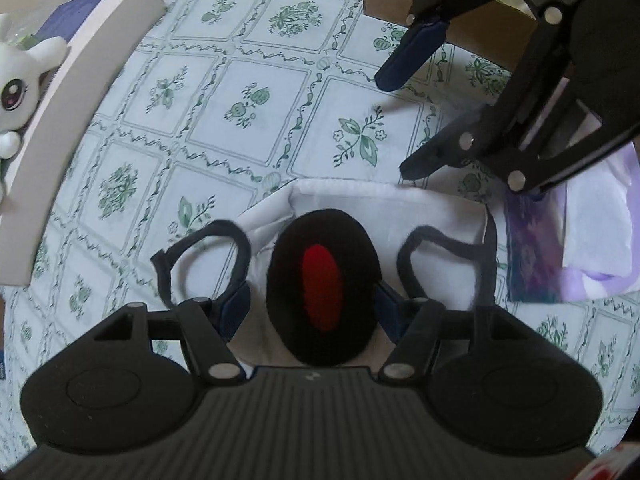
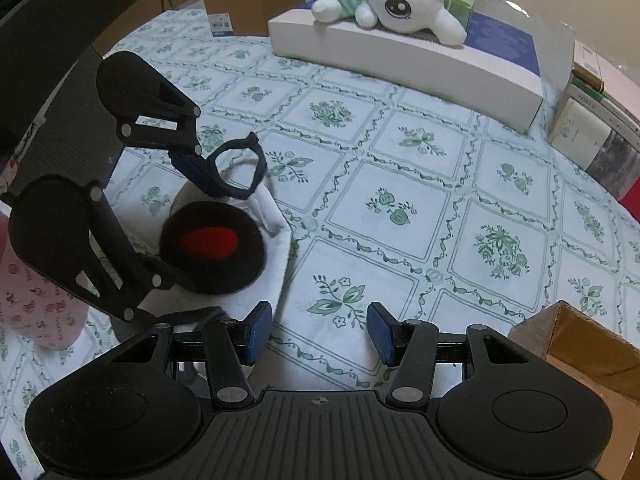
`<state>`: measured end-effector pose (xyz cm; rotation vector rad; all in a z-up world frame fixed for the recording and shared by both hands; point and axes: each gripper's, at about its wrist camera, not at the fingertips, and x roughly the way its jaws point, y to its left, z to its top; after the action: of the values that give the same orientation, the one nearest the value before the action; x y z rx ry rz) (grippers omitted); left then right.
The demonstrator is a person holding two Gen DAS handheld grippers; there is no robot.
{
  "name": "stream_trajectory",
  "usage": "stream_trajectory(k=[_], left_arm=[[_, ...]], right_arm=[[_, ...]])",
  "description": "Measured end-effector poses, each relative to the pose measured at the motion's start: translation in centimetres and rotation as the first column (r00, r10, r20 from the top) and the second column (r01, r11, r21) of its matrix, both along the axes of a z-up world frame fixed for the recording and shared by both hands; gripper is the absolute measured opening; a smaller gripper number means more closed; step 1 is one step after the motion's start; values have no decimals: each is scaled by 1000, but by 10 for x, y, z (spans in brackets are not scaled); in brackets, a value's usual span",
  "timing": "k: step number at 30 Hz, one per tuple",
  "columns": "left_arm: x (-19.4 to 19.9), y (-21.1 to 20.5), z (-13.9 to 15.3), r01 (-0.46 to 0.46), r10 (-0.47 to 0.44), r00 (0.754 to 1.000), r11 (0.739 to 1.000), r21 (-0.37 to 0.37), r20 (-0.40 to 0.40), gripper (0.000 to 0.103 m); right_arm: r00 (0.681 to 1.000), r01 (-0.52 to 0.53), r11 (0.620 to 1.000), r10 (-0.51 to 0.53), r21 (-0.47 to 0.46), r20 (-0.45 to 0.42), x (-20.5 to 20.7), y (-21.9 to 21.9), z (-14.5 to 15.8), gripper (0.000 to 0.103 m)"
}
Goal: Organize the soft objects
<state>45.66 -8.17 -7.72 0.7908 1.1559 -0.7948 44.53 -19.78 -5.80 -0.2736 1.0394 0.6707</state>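
A black fuzzy oval with a red middle point(image 1: 296, 240) point(image 2: 240, 264) rests on a white cloth bag point(image 1: 440, 216) point(image 2: 276, 240) that has black loop handles point(image 1: 440, 240) point(image 2: 260, 164). My left gripper point(image 1: 316, 304) point(image 2: 188, 236) points steeply down and straddles the oval. Its jaws are open, with a strip of cloth showing between one pad point(image 1: 236, 308) and the fuzz. My right gripper point(image 2: 320, 332) point(image 1: 394, 124) hovers open and empty over the flowered tablecloth point(image 2: 400, 208), just beyond the bag.
A white plush rabbit point(image 2: 400, 4) point(image 1: 12, 92) lies on a flat white box point(image 2: 400, 68). Cardboard boxes stand far off point(image 2: 252, 4) and close by on the right point(image 2: 580, 344). A purple printed bag point(image 1: 560, 248) and pink patterned cloth point(image 2: 36, 304) lie beside the white bag.
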Motion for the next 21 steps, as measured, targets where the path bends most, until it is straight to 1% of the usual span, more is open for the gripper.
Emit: stream_trajectory(k=[2,3,4,5,6,7,8,11,13,16,21], left_arm=[[-2,-4,-1,7,-7,1000,1000,-3,-3,66],[-3,-5,-1,10,-10,1000,1000,-4,-6,63],[-4,-5,-2,14,-14,1000,1000,-9,-22,52],[-6,-6,-1,15,-15,999,1000,-20,-41,37],[-8,-6,0,14,-15,999,999,-30,-51,32],[-10,-7,2,14,-16,999,999,-32,-48,23],[-13,-6,4,17,-18,999,999,-32,-46,10],[-19,3,16,1,-2,999,999,-48,-36,9],[-18,16,29,-27,25,999,996,-80,-27,9],[-12,42,50,-103,105,994,986,-128,8,9],[-2,80,77,-216,229,972,959,-184,50,9]], right_arm=[[1000,2,1000,-2,-2,-4,1,-1,-3,53],[1000,4,1000,-5,-1,-6,2,-1,-3,53],[1000,6,1000,-6,0,-8,2,-1,-4,53],[1000,7,1000,-7,2,-11,2,-2,-4,53],[1000,8,1000,-8,5,-13,2,-2,-4,53],[1000,7,1000,-7,10,-17,3,-2,-4,53],[1000,7,1000,-6,13,-20,2,-1,-3,53],[1000,-1,1000,2,22,-29,1,2,-1,53],[999,-5,1000,6,26,-37,3,6,-1,53],[998,-3,999,6,37,-65,9,12,-4,53],[995,-2,999,7,44,-104,22,29,-10,52]])
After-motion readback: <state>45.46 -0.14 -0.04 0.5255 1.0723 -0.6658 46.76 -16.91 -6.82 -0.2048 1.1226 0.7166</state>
